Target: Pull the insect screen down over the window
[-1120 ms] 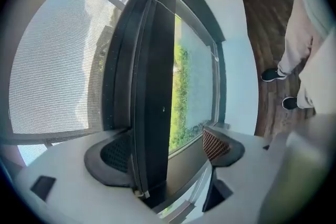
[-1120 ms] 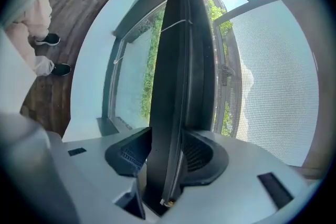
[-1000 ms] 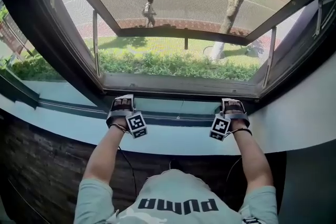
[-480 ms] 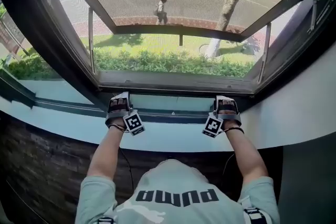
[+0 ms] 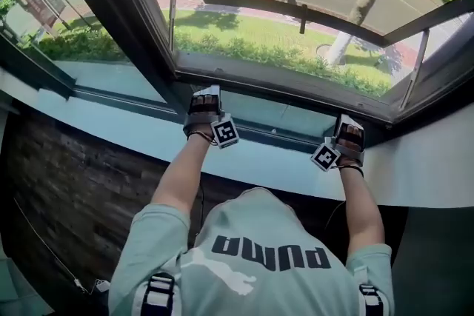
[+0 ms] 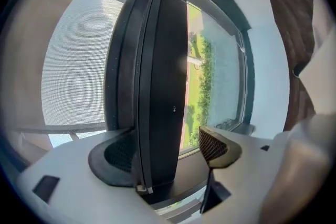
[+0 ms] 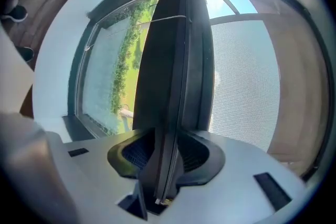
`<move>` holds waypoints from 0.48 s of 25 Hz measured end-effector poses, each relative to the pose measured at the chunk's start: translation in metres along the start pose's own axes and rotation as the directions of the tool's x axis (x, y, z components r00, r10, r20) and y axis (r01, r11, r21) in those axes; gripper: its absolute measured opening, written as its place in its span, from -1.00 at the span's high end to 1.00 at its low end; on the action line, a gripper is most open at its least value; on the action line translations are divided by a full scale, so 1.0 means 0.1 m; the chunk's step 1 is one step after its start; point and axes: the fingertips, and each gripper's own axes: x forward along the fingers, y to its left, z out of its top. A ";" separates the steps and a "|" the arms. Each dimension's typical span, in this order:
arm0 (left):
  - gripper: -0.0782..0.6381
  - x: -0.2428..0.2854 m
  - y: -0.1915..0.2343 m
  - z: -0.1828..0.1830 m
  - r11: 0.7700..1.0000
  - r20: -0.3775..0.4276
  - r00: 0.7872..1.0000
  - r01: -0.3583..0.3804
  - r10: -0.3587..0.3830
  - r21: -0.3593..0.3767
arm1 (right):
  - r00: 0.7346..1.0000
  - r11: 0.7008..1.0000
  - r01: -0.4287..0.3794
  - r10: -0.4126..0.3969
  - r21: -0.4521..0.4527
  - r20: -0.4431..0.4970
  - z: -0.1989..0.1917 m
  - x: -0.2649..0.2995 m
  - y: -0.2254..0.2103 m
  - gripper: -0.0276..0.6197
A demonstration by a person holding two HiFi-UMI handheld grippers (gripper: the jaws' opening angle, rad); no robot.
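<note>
- Caught the left gripper (image 6: 167,152) gaping wide around the pull bar (image 6: 165,86), with one pad (image 6: 215,147) standing clear of it. No real hold there.
- Found the insect screen (image 6: 73,65) stretched across the opening, with its bar low by the sill (image 5: 259,159). Looked nearly seated.
- Spotted the right gripper (image 7: 168,157) closing its jaws, pads hugging both faces of the bar.
- Could have slipped out on the loose left side and sprung back up, or skewed in its tracks, being pinched at one end only.
</note>
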 end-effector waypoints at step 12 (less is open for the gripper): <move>-0.07 0.06 -0.14 -0.14 1.000 -0.054 0.998 -0.016 0.017 0.020 | 0.983 0.983 0.182 -0.182 0.034 -0.014 0.04 0.11 -0.08 0.56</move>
